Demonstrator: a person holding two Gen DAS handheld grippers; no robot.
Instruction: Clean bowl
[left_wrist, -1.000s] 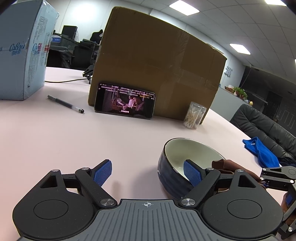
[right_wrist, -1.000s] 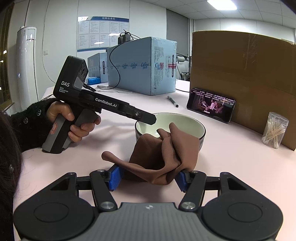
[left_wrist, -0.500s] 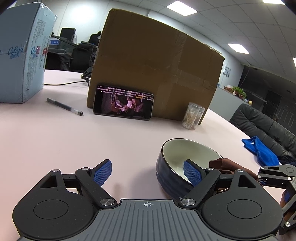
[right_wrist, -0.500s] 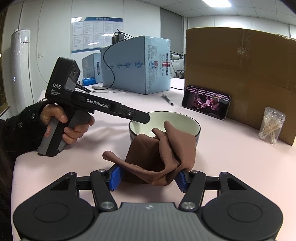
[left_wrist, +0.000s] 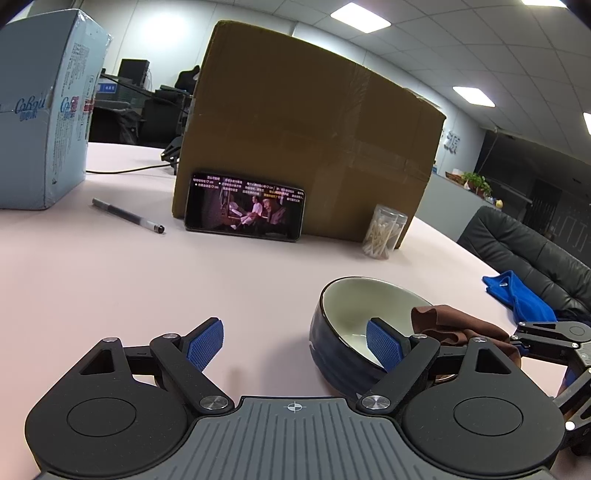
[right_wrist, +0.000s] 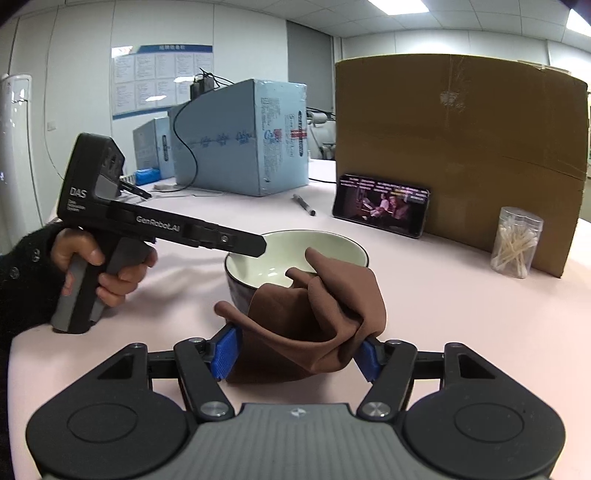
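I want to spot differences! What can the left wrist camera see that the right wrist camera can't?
Only the left wrist view shows a blue cloth and a dark chair. Only the right wrist view shows the person's hand on the left gripper's handle and a wall poster. Both show the bowl, brown cloth, phone, pen and cardboard box.

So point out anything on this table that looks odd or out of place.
Only the blue cloth, crumpled at the table's far edge by the chair. The bowl stands upright, with nothing spilled or broken.
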